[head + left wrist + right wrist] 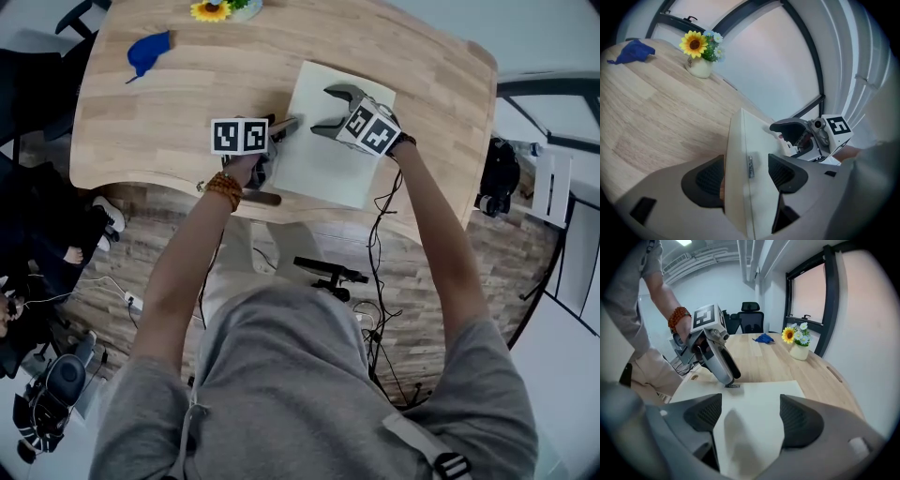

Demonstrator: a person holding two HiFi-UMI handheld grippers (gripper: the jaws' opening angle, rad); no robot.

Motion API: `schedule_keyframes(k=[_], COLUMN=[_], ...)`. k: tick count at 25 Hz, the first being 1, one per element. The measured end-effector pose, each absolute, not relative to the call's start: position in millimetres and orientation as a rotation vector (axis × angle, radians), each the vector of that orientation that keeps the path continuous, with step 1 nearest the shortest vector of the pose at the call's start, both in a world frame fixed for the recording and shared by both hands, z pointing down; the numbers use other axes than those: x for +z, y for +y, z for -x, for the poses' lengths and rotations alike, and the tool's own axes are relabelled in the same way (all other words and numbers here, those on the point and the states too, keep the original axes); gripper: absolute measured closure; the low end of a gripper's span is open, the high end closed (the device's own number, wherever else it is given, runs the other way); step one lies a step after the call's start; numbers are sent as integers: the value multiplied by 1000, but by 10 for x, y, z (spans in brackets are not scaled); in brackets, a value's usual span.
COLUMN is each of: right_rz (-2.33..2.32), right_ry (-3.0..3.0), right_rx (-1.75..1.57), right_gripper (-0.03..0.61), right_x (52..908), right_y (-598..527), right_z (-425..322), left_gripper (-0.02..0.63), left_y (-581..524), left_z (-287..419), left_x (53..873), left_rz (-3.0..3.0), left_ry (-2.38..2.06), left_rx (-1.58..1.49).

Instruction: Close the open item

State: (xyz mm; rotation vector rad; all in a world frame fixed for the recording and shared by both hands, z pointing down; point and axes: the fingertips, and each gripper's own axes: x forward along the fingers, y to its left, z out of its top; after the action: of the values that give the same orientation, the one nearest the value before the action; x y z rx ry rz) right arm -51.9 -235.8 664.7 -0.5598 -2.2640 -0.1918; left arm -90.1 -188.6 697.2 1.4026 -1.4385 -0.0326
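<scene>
A flat cream case (328, 150) lies closed on the wooden table (169, 112). It has a small metal tag (750, 166) near its left edge. My left gripper (286, 128) straddles that edge: one finger lies on top next to the tag (732, 386), the other against the side, so it is shut on the case (738, 154). My right gripper (323, 111) hovers over the case's far right part. It is open, and only the cream top (754, 408) shows between its jaws. In the left gripper view the right gripper (787, 133) hangs just above the case.
A pot of sunflowers (220, 9) and a blue cloth (148, 52) sit at the table's far left side, away from the case. Black office chairs (751, 315) stand beyond the table end. Cables and a stand lie on the floor by my legs.
</scene>
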Motion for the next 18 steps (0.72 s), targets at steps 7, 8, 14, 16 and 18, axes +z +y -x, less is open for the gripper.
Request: schedule_keyframes(k=[7,8,14,16,18], right_rz=[456,432,167,47,-81], right_ry=[-2385,-2402,-2550,-2605,-2657], right_rx=[-137,-132,-146,-143,-139], right_gripper=[179,179,181,181,181], right_x=[6296,6215,5484,5182,4877], right_y=[-2370,-2363,-2344,-2301,-2240], right_z=[522,526,581,580,569], left_gripper=[325,325,325,325,325], left_y=[-1900,-1898,-1822,-1748,-1686], left_z=[1176,1222,1416,1428,1410], left_x=[6451,6336,5509,5215,4912], left_rz=[-1514,-1537,-1808,-1901,-1991], left_ry=[-1606,-1641,-1906,-1980,-2026], left_rx=[6,6,202,277,301])
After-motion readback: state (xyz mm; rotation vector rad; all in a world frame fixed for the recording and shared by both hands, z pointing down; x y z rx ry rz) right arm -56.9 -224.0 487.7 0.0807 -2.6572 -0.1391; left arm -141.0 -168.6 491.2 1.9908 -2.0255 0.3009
